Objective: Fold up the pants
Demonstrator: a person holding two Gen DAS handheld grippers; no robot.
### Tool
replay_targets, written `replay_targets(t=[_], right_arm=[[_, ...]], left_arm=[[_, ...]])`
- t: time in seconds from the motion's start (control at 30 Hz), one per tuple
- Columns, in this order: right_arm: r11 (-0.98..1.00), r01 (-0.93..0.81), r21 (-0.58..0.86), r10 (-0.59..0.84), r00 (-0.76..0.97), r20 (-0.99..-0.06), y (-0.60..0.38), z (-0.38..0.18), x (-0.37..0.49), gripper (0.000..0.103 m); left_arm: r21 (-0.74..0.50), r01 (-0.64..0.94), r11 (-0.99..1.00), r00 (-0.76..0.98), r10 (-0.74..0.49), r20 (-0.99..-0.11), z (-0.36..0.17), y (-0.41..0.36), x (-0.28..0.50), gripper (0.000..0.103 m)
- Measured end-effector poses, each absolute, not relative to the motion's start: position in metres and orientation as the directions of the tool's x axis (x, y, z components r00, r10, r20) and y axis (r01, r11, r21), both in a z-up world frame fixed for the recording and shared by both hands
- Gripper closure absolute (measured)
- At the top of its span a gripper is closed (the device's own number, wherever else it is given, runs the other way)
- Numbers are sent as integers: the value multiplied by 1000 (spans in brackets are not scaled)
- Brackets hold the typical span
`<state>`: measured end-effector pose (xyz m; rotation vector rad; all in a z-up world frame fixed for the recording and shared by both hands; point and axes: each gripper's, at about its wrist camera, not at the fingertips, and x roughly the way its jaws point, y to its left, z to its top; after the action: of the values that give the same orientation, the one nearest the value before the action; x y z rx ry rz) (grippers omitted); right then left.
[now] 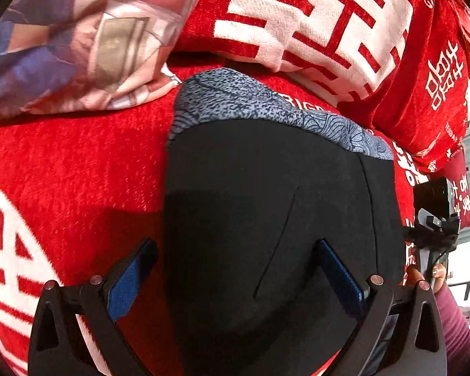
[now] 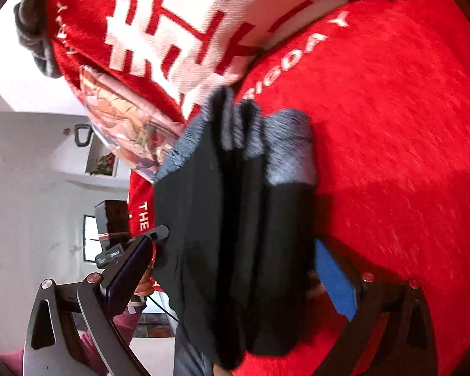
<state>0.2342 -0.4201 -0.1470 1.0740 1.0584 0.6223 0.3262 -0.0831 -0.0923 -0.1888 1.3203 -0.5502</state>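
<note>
1. The left gripper (image 1: 235, 269) is spread wide, its blue-padded fingers (image 1: 127, 282) standing either side of the pants' left edge without pinching it.
2. The right gripper (image 2: 232, 269), seen in its own view rolled sideways, is also wide open; the bunched black cloth hangs between its fingers, and whether either pad touches it cannot be told.
3. The pants (image 1: 266, 203), black with a grey patterned waistband (image 1: 250, 100) at 12 o'clock, lie folded into a compact block on the red blanket (image 1: 78, 163).
4. At 10 o'clock of the pants in the left view lies a printed pillow (image 1: 78, 47); at 1 o'clock, a red cushion (image 1: 329, 25) with large white characters.
5. At the left view's 3 o'clock edge, a hand (image 1: 435, 275) holds the right gripper's handle.
</note>
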Motion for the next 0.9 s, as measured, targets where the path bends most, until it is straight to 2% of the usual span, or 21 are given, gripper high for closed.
replay_targets(t=[0.1, 0.2, 0.23, 0.27, 0.3, 0.33, 0.37, 0.47, 0.6, 0.73, 0.9], right_arm=[[417, 61, 907, 829, 383, -407, -413, -146, 240, 2], [440, 81, 894, 817, 378, -436, -413, -147, 242, 8], [452, 91, 887, 810, 375, -451, -414, -147, 242, 20], [479, 104, 871, 794, 371, -481, -414, -147, 242, 31], [496, 113, 861, 787, 360, -500, -414, -147, 241, 34], [485, 114, 867, 794, 357, -491, -415, -147, 240, 42], [480, 115, 870, 794, 364, -486, -416, -144, 239, 46], [486, 102, 868, 785, 387, -484, -414, -131, 234, 53], [412, 104, 905, 812, 410, -416, -417, -116, 227, 56], [417, 85, 905, 822, 390, -415, -411, -100, 218, 56], [363, 79, 928, 841, 402, -363, -406, -88, 194, 56]], left_arm=[[-432, 278, 858, 133, -480, -867, -94, -86, 329, 1], [-418, 283, 863, 149, -470, -870, -92, -88, 327, 2], [-415, 285, 864, 158, -470, -869, -91, -88, 326, 4], [-436, 294, 851, 159, -493, -855, -88, -88, 324, 19], [-460, 297, 837, 153, -517, -842, -87, -90, 322, 28], [-457, 298, 838, 165, -517, -840, -84, -92, 320, 29], [-445, 312, 840, 177, -511, -841, -80, -94, 317, 34], [-438, 314, 843, 199, -509, -837, -67, -94, 308, 41], [-456, 317, 831, 207, -530, -822, -46, -92, 296, 42], [-443, 351, 825, 201, -528, -825, -28, -95, 277, 42], [-456, 344, 821, 209, -541, -815, -16, -88, 252, 42]])
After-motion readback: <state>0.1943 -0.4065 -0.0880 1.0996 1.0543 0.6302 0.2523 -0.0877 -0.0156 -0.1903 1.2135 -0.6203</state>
